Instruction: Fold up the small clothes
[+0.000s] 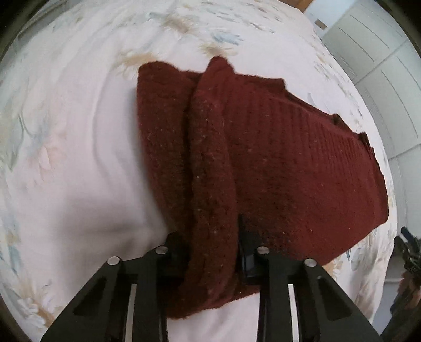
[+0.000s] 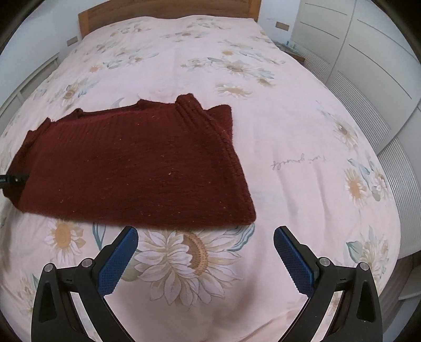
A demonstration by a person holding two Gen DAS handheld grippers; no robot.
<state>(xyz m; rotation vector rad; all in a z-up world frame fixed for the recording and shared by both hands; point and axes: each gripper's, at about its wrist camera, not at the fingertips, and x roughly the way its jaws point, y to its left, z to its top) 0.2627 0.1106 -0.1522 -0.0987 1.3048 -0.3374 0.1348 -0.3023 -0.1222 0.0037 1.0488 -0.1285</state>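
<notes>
Bed (image 2: 289, 131) with floral sheet fills both views; wooden headboard (image 2: 168, 8) at the far end, white wardrobe (image 2: 368, 65) to the right. Dark red knitted sweater (image 2: 136, 168), partly folded, lies flat on the sheet, left of centre. Left gripper (image 1: 213, 252) is clenched on a raised fold at the sweater's near edge. Right gripper (image 2: 205, 252) stands released, wide apart, just near of the sweater, touching nothing.

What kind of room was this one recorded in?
Most likely a bedroom: a bed with a floral cover, a wooden headboard, and white wardrobe doors alongside.
</notes>
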